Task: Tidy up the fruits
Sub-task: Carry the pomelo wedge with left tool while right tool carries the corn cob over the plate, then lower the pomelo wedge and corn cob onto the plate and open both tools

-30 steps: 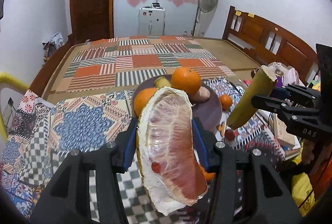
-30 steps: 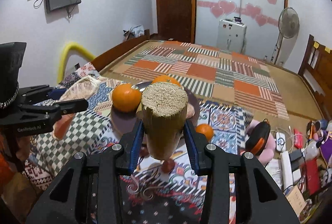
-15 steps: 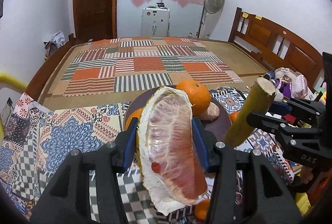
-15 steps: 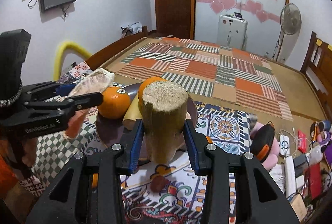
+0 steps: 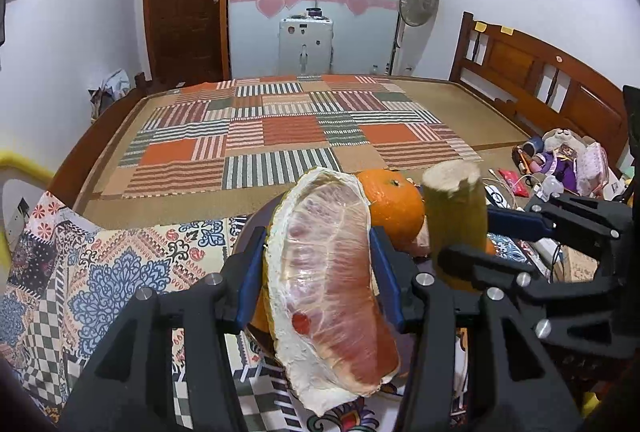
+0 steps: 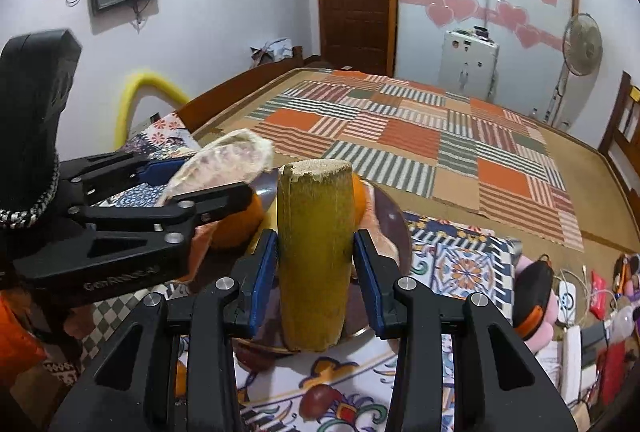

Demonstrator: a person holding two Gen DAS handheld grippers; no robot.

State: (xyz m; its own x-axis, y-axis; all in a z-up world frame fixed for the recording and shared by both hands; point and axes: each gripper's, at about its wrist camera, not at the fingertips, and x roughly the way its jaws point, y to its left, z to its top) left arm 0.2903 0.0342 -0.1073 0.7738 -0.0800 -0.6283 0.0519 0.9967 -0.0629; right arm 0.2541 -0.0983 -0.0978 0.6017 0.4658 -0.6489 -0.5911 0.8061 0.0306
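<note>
My left gripper (image 5: 316, 280) is shut on a large pink pomelo wedge (image 5: 328, 280) with white pith, held above the near edge of a dark round plate (image 5: 244, 236). An orange (image 5: 394, 207) sits on the plate behind it. My right gripper (image 6: 316, 272) is shut on a yellow-green sugarcane piece (image 6: 314, 252), upright over the plate (image 6: 394, 228). In the left wrist view the sugarcane piece (image 5: 456, 220) and right gripper (image 5: 472, 248) are close to the right. In the right wrist view the left gripper (image 6: 204, 187) holds the pomelo wedge (image 6: 228, 159) to the left, beside an orange (image 6: 236, 228).
The plate rests on a patterned cloth (image 5: 120, 272) over a bed with a striped patchwork mat (image 5: 280, 135). Small red fruits (image 6: 316, 400) lie on the cloth near me. A wooden headboard (image 5: 540, 79) and a pile of clutter (image 6: 580, 312) are on the right.
Both grippers have moved forward over the plate and closer together, each keeping hold of its fruit. The sugarcane now stands more upright, right next to the pomelo wedge.
</note>
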